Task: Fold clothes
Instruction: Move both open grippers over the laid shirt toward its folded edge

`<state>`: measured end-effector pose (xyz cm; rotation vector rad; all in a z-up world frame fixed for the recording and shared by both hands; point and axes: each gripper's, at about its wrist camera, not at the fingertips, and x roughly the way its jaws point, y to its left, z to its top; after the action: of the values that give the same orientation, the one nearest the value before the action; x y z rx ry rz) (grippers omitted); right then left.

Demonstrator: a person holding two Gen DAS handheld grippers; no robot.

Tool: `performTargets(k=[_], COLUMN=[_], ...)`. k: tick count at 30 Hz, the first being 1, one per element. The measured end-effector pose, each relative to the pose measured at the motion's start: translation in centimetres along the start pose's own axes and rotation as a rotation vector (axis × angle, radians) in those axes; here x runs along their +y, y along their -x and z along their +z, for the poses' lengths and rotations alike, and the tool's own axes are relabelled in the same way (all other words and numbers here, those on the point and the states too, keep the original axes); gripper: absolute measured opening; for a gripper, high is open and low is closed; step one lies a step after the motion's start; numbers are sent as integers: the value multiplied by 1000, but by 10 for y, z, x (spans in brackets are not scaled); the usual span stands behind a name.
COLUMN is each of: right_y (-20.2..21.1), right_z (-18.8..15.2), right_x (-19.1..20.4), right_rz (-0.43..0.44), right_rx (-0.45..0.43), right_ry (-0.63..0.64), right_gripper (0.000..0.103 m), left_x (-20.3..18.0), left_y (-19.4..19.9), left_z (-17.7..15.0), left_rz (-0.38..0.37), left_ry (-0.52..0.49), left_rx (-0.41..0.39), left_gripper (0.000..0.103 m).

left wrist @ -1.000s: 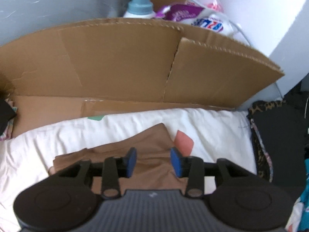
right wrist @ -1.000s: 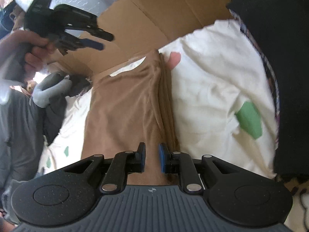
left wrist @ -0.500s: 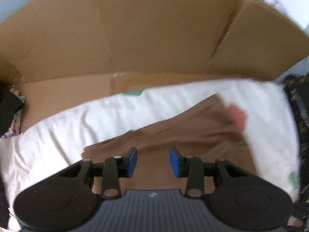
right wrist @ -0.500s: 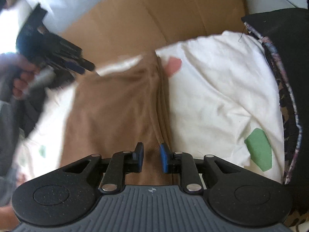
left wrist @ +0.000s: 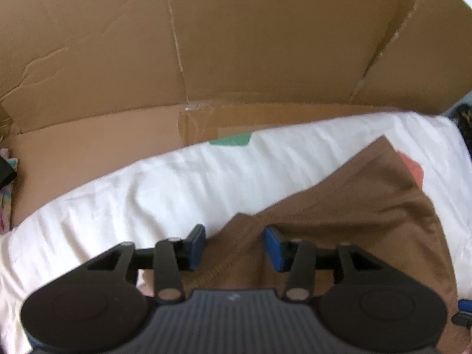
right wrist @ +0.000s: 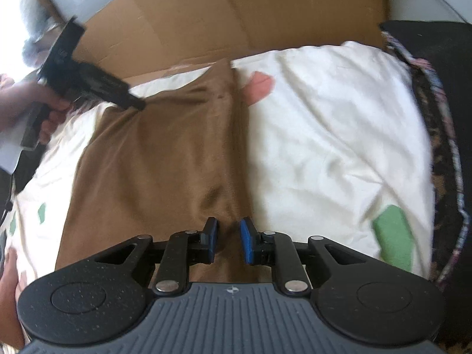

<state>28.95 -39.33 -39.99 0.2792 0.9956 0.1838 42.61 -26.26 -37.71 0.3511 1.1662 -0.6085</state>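
The left gripper [left wrist: 234,246] is pointing steeply down at a stitched corner of the brown garment [left wrist: 368,206], its blue pads standing apart and opening, with the hem lying between them but not pinched. The right gripper [right wrist: 228,240] is hovering over the garment's near end, where a long fold ridge runs; its jaws are narrowly apart and opening too, with cloth beneath them rather than clamped. The garment is lying lengthwise on the white sheet [right wrist: 324,135] of the bed, in front of a cardboard wall [left wrist: 236,44].

To do this grab well, the left pads should be closing across the seam itself, deep enough to catch every layer and none of the sheet. The right gripper should be taking the matching corner at the same depth, so both ends are lifting together and the fold is landing square rather than skewed.
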Motion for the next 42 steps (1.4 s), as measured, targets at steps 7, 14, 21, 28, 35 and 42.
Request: performTargets(k=[7,14,21,28,35,42], right_y=[13,19,11,6,21,34], right_z=[2,1,-6,-13,-16,-20], right_x=[-10,-15,-21,-29,-37,-41], right_rz=[19,43,37,36,81,110], right_rx=[-31,-43,-5,26,12,-7], right_ry=[-60,-97,-96,-123,-170,-200], right_gripper=[30,30,30,30,30,30], left_x=[21,47,50,64,83,93], left_y=[42,44,20,19,27,48], left_z=[-1,-21,-38,-32,-30,-49], left_rz=[-8,-9,-29,-32,-33,-106], left_ry=[33,122,169,239,323,364], left_rx=[-63,-5,53,-48,-94,-91], left_gripper=[47,52,45,17,25,49])
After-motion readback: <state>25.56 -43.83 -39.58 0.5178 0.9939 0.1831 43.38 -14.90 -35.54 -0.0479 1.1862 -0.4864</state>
